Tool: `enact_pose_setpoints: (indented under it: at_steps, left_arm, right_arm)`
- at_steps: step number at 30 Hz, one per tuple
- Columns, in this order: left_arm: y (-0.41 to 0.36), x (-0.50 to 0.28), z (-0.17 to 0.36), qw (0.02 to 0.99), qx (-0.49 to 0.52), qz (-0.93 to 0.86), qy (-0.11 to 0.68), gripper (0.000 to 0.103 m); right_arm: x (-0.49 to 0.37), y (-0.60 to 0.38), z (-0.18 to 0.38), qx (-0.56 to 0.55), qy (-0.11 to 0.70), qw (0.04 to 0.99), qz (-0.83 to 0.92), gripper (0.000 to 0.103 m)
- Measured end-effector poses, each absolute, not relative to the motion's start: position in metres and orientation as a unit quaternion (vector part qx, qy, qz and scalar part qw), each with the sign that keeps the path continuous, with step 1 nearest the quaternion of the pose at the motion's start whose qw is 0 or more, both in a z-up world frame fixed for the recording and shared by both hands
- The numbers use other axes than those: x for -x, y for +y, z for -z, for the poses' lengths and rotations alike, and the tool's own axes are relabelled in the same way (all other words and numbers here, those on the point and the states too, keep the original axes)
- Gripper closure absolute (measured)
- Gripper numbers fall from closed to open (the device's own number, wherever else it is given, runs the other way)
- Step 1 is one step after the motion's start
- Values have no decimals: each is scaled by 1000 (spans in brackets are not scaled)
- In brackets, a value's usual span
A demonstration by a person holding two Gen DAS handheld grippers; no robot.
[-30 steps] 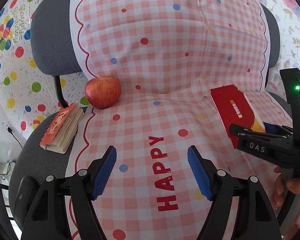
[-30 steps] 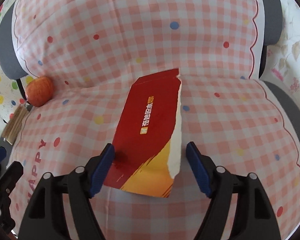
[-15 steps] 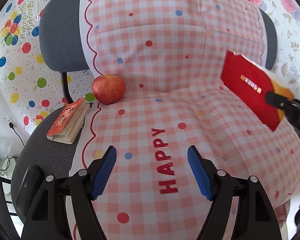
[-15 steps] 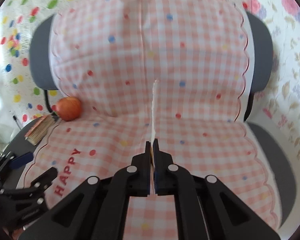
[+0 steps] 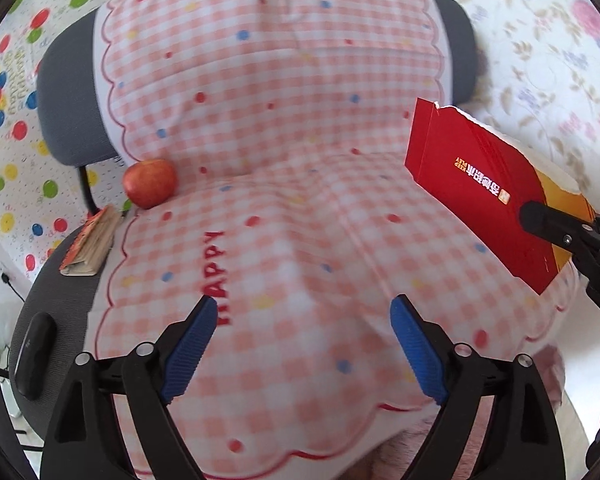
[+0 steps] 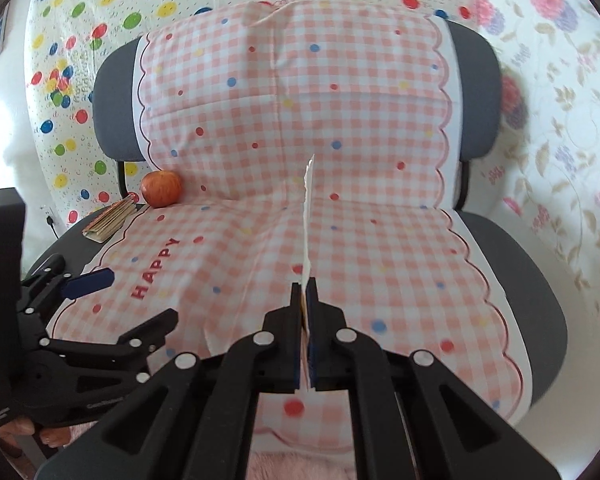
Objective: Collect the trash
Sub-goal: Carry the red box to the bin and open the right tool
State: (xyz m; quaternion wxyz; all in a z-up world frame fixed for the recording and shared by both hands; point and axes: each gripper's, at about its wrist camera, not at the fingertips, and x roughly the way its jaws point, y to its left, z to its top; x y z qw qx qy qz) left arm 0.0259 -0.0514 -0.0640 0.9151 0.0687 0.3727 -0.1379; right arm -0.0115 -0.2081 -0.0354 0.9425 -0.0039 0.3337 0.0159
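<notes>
- Since a second ago: the red packet (image 5: pixel 480 196) has left the checked cloth (image 5: pixel 300 240) and now hangs in the air over the seat's right side, off the chair (image 6: pixel 532 280) entirely.
- Right gripper (image 6: pixel 305 292) is pressed together on the packet's lower, yellow end; a pinch at one end keeps the flat wrapper clear for carrying off, likely to a bin not in view.
- Packet's long axis runs up and away from the jaws, torn end farthest; edge-on in the right view.
- Left gripper (image 5: pixel 302 344) empty, jaws opening wide.
- Apple (image 5: pixel 150 183) and booklet (image 5: pixel 90 246) sit untouched at left.
</notes>
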Motion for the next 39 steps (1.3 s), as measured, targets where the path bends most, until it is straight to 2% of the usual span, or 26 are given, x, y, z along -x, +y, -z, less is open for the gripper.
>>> enact_pose_setpoints:
  at_steps: [14,28,39]
  left_arm:
    - [-124,28,59,905,-109,212,353,12]
    - [-210,81,47,881,-129,325,320,12]
    - [-223,109,55,863,-157,364,314,12]
  right_arm:
    - [110,-282,35,-43,324,942,72,100]
    - [205,-346,58,-84,354,912,189,100]
    - [200,-366,95,-104,383,898,192,99]
